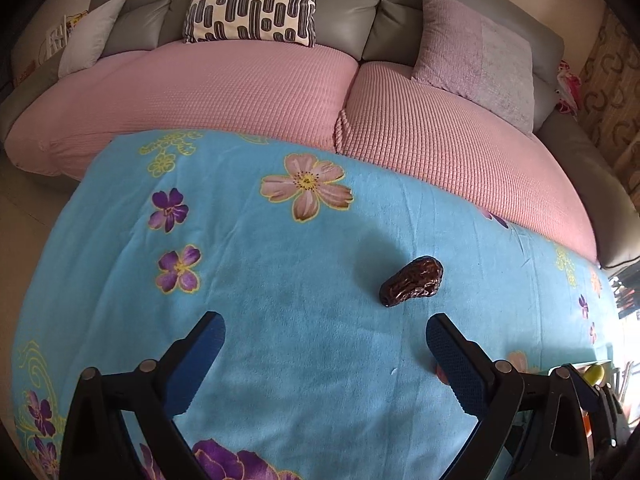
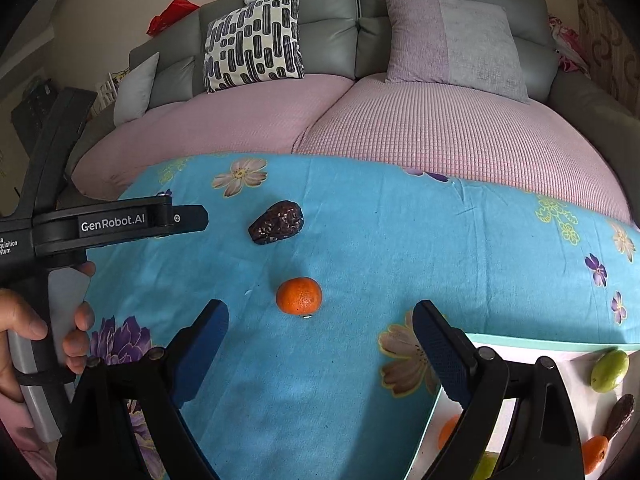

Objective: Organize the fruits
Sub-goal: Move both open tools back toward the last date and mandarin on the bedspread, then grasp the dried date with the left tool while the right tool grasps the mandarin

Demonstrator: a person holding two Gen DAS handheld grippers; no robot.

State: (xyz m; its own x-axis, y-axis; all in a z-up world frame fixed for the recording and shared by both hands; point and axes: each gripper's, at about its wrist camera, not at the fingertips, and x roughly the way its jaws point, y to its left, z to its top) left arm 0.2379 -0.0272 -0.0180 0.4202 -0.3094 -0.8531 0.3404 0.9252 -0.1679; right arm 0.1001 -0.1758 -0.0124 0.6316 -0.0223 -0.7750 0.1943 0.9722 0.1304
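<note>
Now, through the left wrist camera, my left hand-held gripper (image 1: pixel 326 334) hangs open and empty over the blue floral cloth (image 1: pixel 280 280) on the table. The date (image 1: pixel 412 281) lies just ahead of the right finger (image 1: pixel 452 360), its long axis slanting from near-left to far-right. It looks dark, wrinkled and glossy.

From the right wrist camera, my right hand-held gripper (image 2: pixel 320 328) is also spread wide, holding nothing. The tangerine (image 2: pixel 299 295), round and bright orange, sits just ahead between the fingers, slightly left of centre, nearer than the date (image 2: pixel 276 222) beyond it. I judge the tangerine is this arm's pick. The tray (image 2: pixel 520 346) to the tangerine's right holds sorted fruit.
</note>
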